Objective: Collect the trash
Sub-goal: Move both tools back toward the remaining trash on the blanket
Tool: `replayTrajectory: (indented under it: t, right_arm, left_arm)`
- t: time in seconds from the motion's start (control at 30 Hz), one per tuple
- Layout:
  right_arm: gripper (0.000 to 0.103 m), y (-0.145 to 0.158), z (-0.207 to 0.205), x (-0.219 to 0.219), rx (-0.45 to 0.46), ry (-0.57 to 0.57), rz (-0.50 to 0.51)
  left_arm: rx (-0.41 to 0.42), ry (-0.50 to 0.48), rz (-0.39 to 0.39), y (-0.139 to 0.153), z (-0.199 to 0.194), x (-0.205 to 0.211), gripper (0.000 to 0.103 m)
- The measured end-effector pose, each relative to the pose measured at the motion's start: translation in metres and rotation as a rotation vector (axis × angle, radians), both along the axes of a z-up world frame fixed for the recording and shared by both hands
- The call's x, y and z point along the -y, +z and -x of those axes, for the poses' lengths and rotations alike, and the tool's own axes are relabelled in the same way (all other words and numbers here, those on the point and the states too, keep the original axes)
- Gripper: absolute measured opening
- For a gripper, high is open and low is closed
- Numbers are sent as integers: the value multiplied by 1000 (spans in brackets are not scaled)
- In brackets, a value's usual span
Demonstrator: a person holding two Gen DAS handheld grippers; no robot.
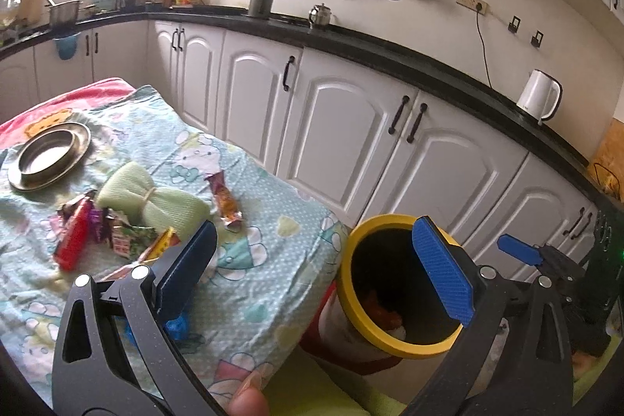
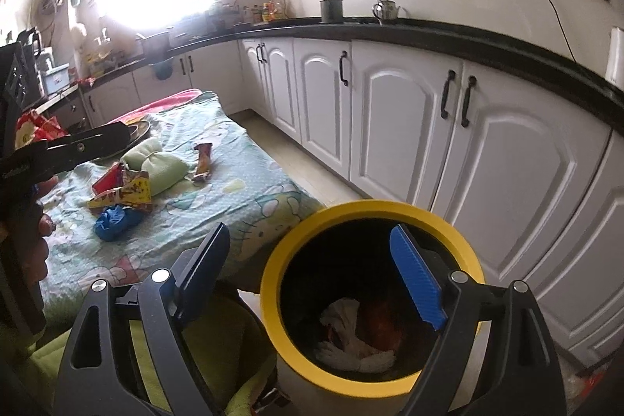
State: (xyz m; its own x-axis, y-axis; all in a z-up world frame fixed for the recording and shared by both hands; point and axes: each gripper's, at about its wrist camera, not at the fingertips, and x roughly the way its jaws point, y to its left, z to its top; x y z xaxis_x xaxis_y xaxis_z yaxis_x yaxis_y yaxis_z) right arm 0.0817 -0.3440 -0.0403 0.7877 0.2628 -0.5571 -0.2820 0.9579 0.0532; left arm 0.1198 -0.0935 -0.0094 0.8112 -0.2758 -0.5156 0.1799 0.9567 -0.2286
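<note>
Both of your tongs are spread apart with nothing between the pads: the right tongs (image 2: 312, 271) hang over the mouth of the yellow-rimmed round trash bin (image 2: 273, 283), and the left tongs (image 1: 316, 268) straddle the gap between the bin and the worktop draped in a pale blue cartoon-print cloth (image 1: 265, 244). White crumpled paper (image 2: 351, 338) and something orange already lie at the bottom of the bin, so part of the job looks done. The remaining trash sits on the cloth: a pile of crinkled colourful snack wrappers (image 2: 124, 193), 1 brown wrapper (image 2: 202, 158) lying apart from it, and a crumpled blue plastic wad (image 2: 117, 221) nearest you. The risks from here are mostly of selection and grip. A tied pale green cloth bundle (image 1: 152, 201) touches the wrapper pile, and a round steel plate (image 1: 50, 154) lies near it; a careless pinch could gather the bundle or the tablecloth instead of trash. The wrappers are thin and slippery, so a shallow bite may let 1 fall on the way over. The bin stands just beside the worktop edge; swinging low could knock its rim.
</note>
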Motion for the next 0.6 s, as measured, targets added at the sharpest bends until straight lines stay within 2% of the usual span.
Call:
replayTrajectory:
  t: [0.6]
  right_arm:
    - [86, 30, 0, -62, 60, 118, 10]
  left_arm:
    - [57, 96, -5, 8, 11, -43, 92]
